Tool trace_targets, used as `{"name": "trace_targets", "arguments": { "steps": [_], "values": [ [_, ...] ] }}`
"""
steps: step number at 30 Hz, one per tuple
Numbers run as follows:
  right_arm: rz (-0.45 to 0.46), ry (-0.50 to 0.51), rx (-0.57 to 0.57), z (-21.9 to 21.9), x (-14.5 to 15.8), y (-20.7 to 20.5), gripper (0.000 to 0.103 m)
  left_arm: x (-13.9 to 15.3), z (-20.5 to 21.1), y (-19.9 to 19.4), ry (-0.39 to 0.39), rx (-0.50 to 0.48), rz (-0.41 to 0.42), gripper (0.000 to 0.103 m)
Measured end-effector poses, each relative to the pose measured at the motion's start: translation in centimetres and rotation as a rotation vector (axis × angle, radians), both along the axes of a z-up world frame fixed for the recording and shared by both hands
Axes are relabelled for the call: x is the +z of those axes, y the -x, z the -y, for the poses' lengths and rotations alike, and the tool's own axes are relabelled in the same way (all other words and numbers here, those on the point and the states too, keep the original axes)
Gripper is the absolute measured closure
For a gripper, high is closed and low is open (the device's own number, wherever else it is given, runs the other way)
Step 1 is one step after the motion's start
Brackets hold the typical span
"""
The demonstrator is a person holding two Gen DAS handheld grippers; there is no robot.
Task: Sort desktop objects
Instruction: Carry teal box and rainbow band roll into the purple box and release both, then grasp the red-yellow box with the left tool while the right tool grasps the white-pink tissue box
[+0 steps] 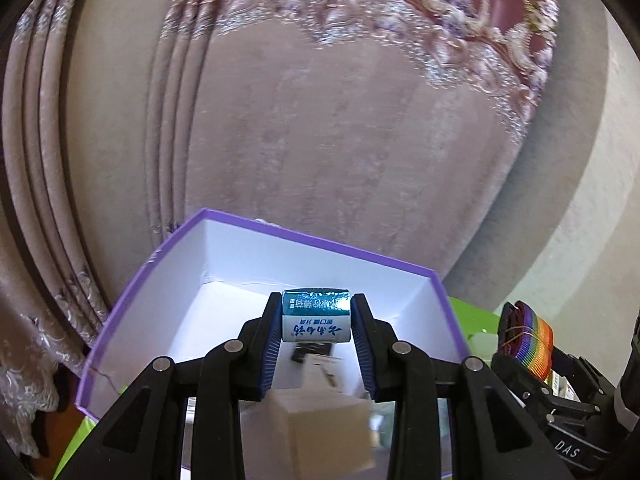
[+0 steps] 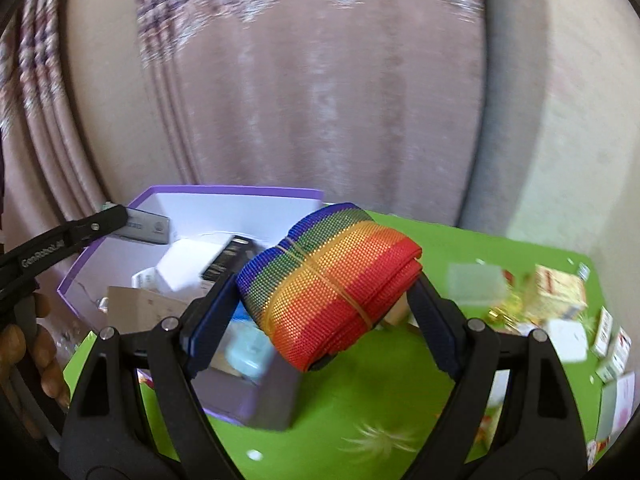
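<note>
The left gripper [image 1: 316, 320] pinches a small blue-and-white carton [image 1: 316, 316] above the purple box [image 1: 132, 292]. The right gripper [image 2: 324, 304] clamps a rainbow strap roll [image 2: 332, 284] in wide-set jaws, over the green worktop [image 2: 360, 400] at the box's 3 o'clock.

Risk: the roll sits skewed between the pads and may slip; both loads converging on one box may collide.

Only the right wrist view shows loose cartons [image 2: 560, 288] at 3 o'clock and the person's hand [image 2: 36, 344].

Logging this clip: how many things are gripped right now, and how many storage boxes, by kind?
Blue-and-white packet, in left hand-held gripper: 1
Rainbow strap roll, in right hand-held gripper: 1
Purple box: 1
Total: 3
</note>
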State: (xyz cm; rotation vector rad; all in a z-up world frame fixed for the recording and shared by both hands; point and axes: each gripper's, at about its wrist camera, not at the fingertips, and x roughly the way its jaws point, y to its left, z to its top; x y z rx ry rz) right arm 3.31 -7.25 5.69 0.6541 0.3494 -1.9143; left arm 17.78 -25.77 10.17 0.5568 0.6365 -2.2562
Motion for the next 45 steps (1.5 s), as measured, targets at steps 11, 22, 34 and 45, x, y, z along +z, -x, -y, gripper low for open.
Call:
{"name": "trace_targets", "arguments": {
  "steps": [11,22,34,45],
  "values": [
    [-0.051,-0.028,0.136,4.6,-1.5,-3.3,0.006,-0.8,1.7,-2.1,-0.023,0.044,-0.018,0.04],
    [-0.002,-0.005,0.051,1.0,-1.5,-0.5,0.003,-0.4,-0.3,0.6,-0.01,-0.031,0.007,0.039],
    [0.075,0.002,-0.157,-6.9,-3.0,5.9,0.003,0.1,-5.5,6.9,0.025,-0.179,0.051,0.037],
    [0.118,-0.009,-0.438,-16.5,-4.7,11.7,0.003,-0.2,-12.0,14.0,0.057,-0.393,0.098,0.029]
  ]
}}
